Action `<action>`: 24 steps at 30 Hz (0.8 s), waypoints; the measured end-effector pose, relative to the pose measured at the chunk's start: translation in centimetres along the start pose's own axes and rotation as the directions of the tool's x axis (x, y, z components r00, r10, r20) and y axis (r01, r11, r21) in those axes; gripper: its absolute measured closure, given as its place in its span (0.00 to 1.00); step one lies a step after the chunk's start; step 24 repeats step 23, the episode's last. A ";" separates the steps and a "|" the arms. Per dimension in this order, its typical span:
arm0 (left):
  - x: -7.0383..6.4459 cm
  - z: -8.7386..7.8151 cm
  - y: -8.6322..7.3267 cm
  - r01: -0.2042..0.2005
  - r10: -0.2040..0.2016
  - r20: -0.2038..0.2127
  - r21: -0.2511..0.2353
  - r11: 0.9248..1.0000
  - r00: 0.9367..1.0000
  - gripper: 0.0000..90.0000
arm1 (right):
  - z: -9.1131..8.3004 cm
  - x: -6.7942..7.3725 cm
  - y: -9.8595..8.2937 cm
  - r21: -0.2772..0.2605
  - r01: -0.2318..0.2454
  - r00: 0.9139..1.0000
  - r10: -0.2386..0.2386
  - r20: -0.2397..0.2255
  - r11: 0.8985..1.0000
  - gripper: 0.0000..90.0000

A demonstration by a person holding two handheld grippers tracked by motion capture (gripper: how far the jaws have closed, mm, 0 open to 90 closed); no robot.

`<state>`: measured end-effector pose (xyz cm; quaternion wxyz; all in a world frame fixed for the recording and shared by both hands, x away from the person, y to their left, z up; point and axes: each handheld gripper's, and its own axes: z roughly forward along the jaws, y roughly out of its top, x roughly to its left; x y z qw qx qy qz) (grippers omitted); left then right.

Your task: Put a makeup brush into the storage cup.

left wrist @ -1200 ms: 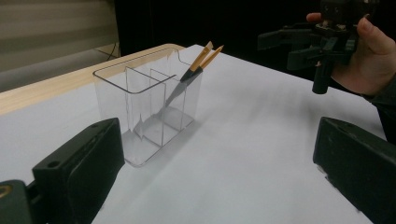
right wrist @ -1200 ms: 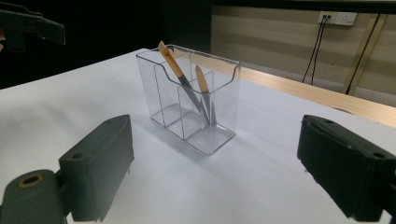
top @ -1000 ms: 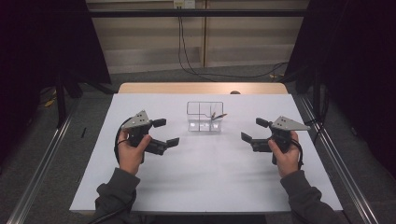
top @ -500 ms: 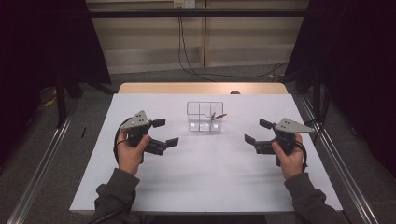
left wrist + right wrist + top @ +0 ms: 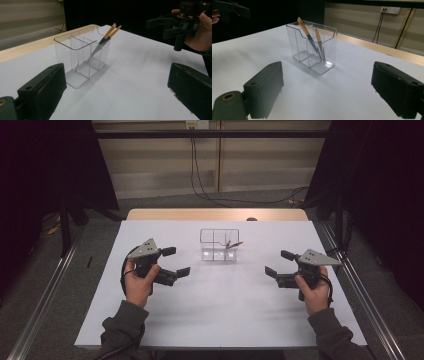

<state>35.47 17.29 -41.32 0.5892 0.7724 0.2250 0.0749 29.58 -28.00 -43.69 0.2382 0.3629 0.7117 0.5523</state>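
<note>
The right gripper point(image 5: 276, 263), jaws spread and empty, is drifting outward from the clear organizer point(image 5: 219, 245), probably still only getting ready, while the left gripper point(image 5: 176, 261) is also holding its jaws spread.

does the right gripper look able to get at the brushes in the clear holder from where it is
Probably yes. The right gripper is open and faces the holder across bare table. The brushes lean out above the rim, and the left gripper is held off to the other side.

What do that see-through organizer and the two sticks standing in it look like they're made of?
The organizer looks like clear glossy plastic, perhaps acrylic: the table shows through its walls and dividers. The two sticks have tan upper parts, likely wood or bamboo, and dark lower halves whose material I cannot tell.
</note>
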 end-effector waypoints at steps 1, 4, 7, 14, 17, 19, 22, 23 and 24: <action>0.0 0.0 0.0 0.000 0.000 0.000 0.001 1.000 1.000 0.02 | -0.1 0.0 0.0 0.003 0.000 1.000 0.000 0.001 1.000 0.11; 0.0 -0.1 0.0 0.000 0.000 -0.004 0.002 1.000 1.000 0.02 | -0.3 0.1 0.0 0.000 0.008 1.000 -0.008 -0.004 1.000 0.11; 0.1 -0.1 0.0 0.001 -0.001 -0.003 -0.001 1.000 1.000 0.02 | -0.5 0.2 -0.1 0.007 0.017 1.000 -0.016 -0.007 1.000 0.11; 0.1 -0.1 0.1 0.005 -0.005 -0.007 -0.003 1.000 1.000 0.02 | -0.8 0.0 -0.1 0.000 0.018 1.000 -0.018 -0.009 1.000 0.11; 0.1 -0.1 0.0 0.005 -0.005 -0.008 -0.001 1.000 1.000 0.02 | -0.9 0.0 0.0 -0.003 0.012 1.000 -0.012 -0.008 1.000 0.11; 0.1 0.0 0.0 0.007 -0.007 -0.004 -0.005 1.000 1.000 0.02 | -0.9 0.0 0.0 -0.002 0.010 1.000 -0.010 -0.009 1.000 0.11; 0.1 -0.1 0.1 0.002 -0.002 -0.008 0.002 1.000 1.000 0.02 | -0.9 0.0 -0.1 -0.006 0.010 1.000 -0.010 -0.013 1.000 0.11; 0.1 0.0 0.1 0.002 -0.002 -0.008 0.001 1.000 1.000 0.02 | -0.9 0.0 -0.1 -0.006 0.008 1.000 -0.008 -0.016 1.000 0.11; 0.1 0.0 0.1 0.002 -0.002 -0.008 0.001 1.000 1.000 0.02 | -0.9 0.0 -0.1 -0.006 0.008 1.000 -0.008 -0.016 1.000 0.11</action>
